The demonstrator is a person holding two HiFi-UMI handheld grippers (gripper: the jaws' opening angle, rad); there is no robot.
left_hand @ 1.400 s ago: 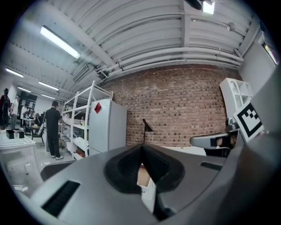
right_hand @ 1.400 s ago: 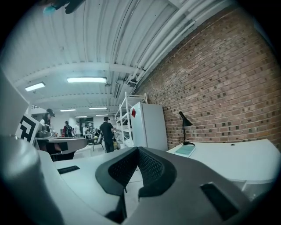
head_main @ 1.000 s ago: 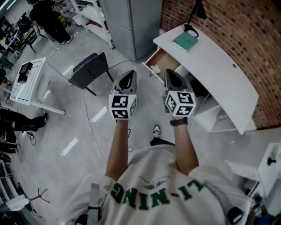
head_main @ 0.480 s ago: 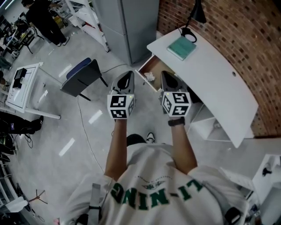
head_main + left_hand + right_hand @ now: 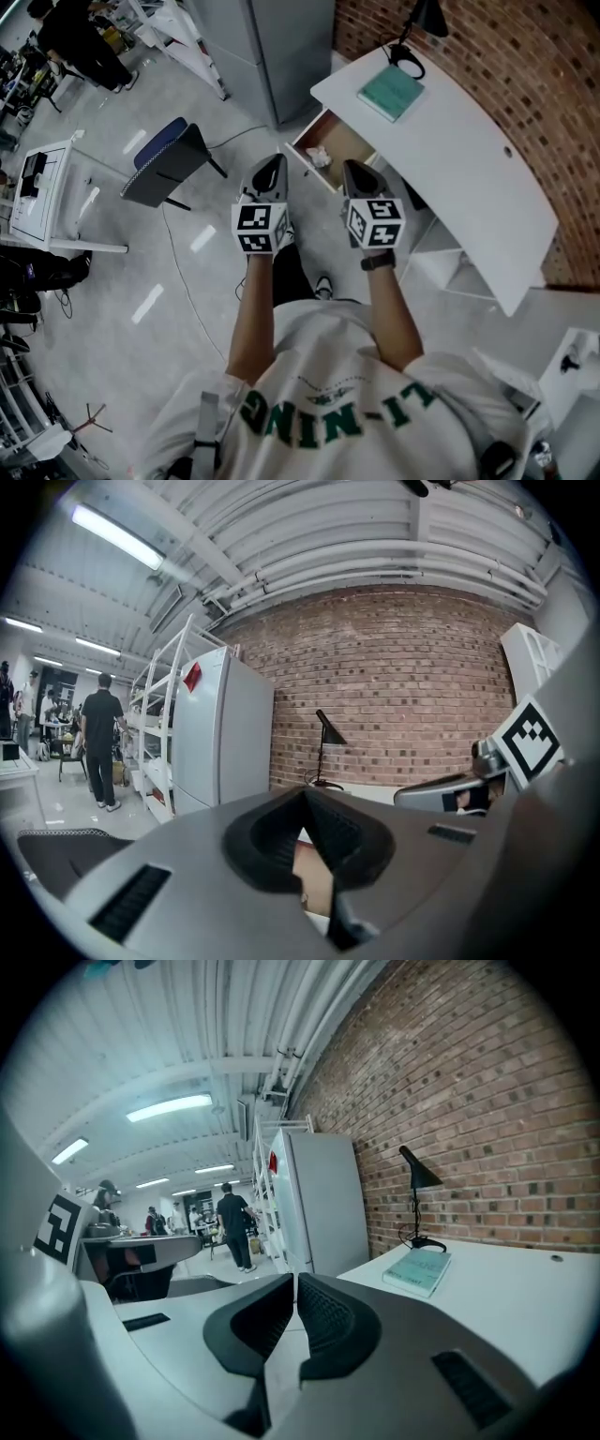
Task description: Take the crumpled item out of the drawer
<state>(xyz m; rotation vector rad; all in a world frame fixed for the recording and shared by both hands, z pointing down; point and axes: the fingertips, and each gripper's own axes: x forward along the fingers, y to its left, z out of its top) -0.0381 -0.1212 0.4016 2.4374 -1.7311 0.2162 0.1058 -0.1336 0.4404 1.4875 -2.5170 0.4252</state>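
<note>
The left hand-held gripper (image 5: 271, 165) and the right hand-held gripper (image 5: 350, 171) both have their jaws pressed together and carry nothing. The small white crumpled paper item (image 5: 319, 157) lies in the open brown wooden drawer (image 5: 349, 141) of the white curved bench (image 5: 469, 159), at 11 o'clock from the right one and apart from it. If the jaws reach in without spreading, I think they may push the light paper deeper or knock the drawer wall.

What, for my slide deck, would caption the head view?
Left hand-held gripper and right hand-held gripper, both shut, held out toward the open drawer containing the crumpled item.
</note>
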